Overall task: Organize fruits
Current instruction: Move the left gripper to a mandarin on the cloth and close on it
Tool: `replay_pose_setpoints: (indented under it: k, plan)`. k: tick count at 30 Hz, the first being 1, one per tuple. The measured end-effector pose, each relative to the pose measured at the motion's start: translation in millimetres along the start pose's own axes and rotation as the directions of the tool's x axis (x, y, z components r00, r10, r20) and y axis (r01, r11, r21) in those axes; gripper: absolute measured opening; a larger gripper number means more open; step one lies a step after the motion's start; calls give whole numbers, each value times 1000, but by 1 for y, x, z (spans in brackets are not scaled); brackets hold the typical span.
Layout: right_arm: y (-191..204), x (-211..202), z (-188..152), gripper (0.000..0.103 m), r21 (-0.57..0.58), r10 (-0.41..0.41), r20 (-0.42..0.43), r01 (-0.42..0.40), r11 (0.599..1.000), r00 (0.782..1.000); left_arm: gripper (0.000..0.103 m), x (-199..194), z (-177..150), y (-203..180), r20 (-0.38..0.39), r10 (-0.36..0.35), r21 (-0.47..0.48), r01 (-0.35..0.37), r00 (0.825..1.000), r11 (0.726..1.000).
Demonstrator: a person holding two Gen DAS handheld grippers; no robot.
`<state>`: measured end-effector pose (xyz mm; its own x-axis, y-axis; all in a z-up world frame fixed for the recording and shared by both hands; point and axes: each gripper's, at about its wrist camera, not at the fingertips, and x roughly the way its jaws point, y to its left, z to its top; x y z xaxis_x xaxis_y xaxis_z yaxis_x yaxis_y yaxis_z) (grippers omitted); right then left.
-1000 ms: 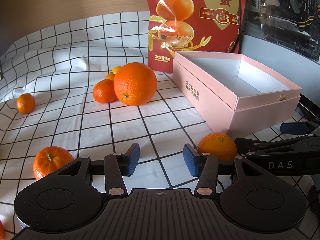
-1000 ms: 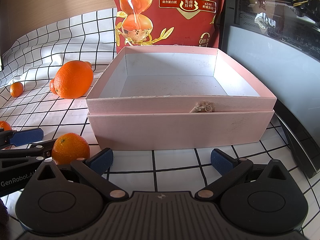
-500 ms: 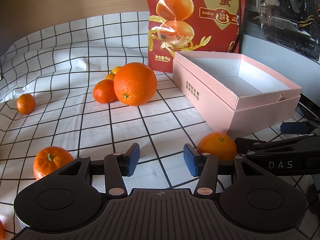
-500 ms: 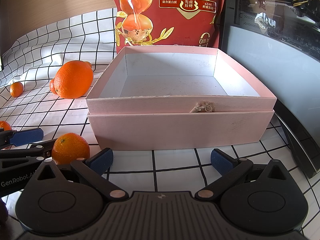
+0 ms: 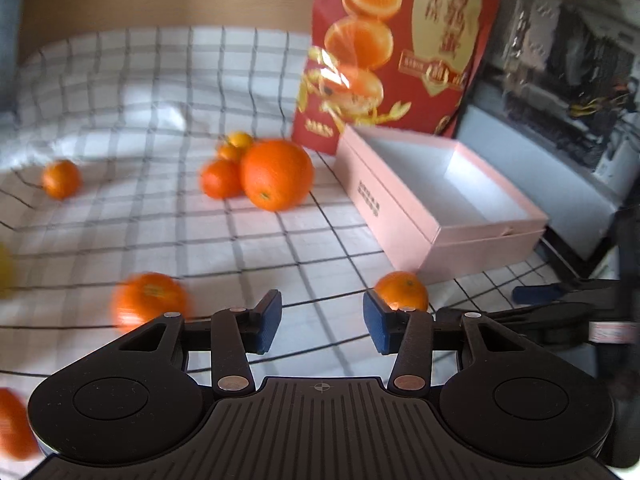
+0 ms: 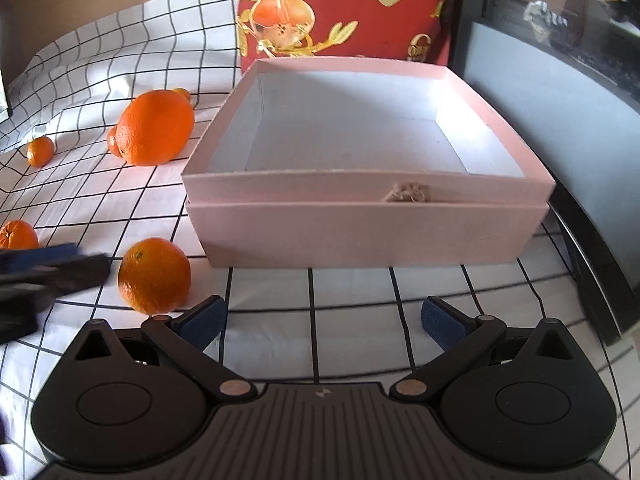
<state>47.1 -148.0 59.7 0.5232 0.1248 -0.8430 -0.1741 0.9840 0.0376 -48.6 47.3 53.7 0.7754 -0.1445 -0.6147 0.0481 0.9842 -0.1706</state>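
Left wrist view: low, angled down across checked cloth, box at right. Right wrist view: close, facing pink box head-on. Shared: box, large orange, red bag.

An open box sits on the worktop, right of centre, with a snack bag standing just behind its far side. Left of the box, farther back, a large orange lies touching smaller mandarins. One mandarin rests just off the box's near left corner. Another mandarin lies far left, well apart from the rest.
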Motion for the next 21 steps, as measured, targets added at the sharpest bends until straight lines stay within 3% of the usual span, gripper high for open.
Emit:
replay_pose_setpoints:
  k: [3,6,11,15,16,19,21]
  plan:
    - [7,-5,-1,103,-30,22,-46,-24,999,999,50,-36,2,21,-20,40,18,-39,999,999]
    - [17,-20,-7,93,-3,53,-47,-53,999,997,50,-59,-4,54,-42,140,-43,-142,989,989]
    - [60,-50,-9,93,-93,134,26,-131,987,991,50,-80,-19,110,-98,310,-231,-325,946,917]
    - [94,-64,-6,93,-189,126,134,-99,977,983,50,-88,-24,132,-130,354,-298,-377,926,877]
    - [100,-63,-4,93,-204,129,128,-101,974,983,50,-89,-25,134,-135,352,-297,-377,926,877]
    - [119,-57,6,93,-240,230,16,-219,946,973,50,-89,-26,136,-143,335,-294,-364,931,884]
    - [131,-57,5,93,-260,247,10,-236,936,969,50,-92,-30,135,-155,328,-296,-360,932,885]
